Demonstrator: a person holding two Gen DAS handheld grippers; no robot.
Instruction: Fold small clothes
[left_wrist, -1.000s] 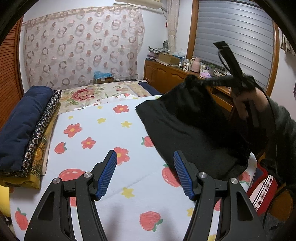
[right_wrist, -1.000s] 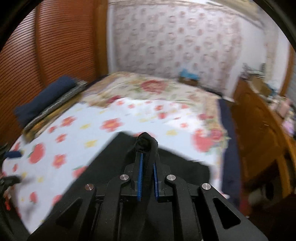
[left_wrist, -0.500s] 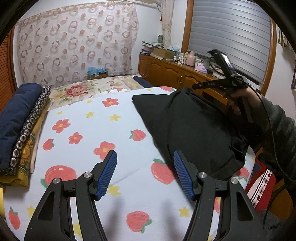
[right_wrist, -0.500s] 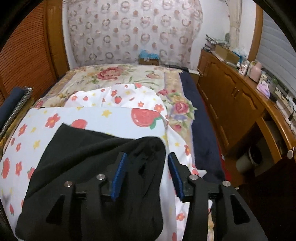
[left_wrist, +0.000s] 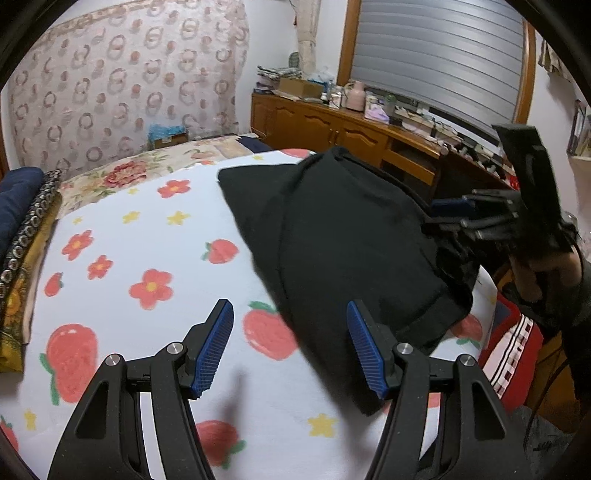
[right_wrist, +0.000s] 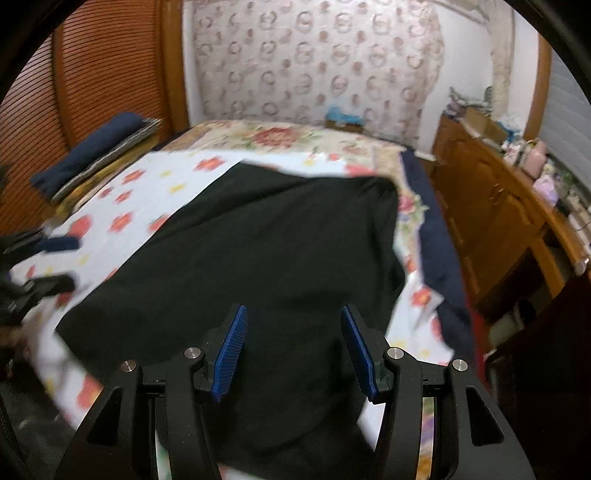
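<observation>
Both tools angle downward, jaws apart and empty: left tool (left_wrist: 290, 347), right tool (right_wrist: 291, 350) over black garment (right_wrist: 258, 251).

no text, label or number can be read anywhere.

Black garment (left_wrist: 343, 236), plain dark fabric, no print visible. Lies on bed, over white sheet with strawberry and flower pattern, toward bed's right side and near edge. Not flat: loosely folded, raised hump along middle, seam line running lengthwise. Far corner squared off, edge there fairly straight. Near end bunched and rumpled, hanging slightly past bed edge. In right wrist view garment (right_wrist: 266, 251) spreads wide and mostly smooth, far right corner slightly lifted, lower part blurred so folds there unclear.
</observation>
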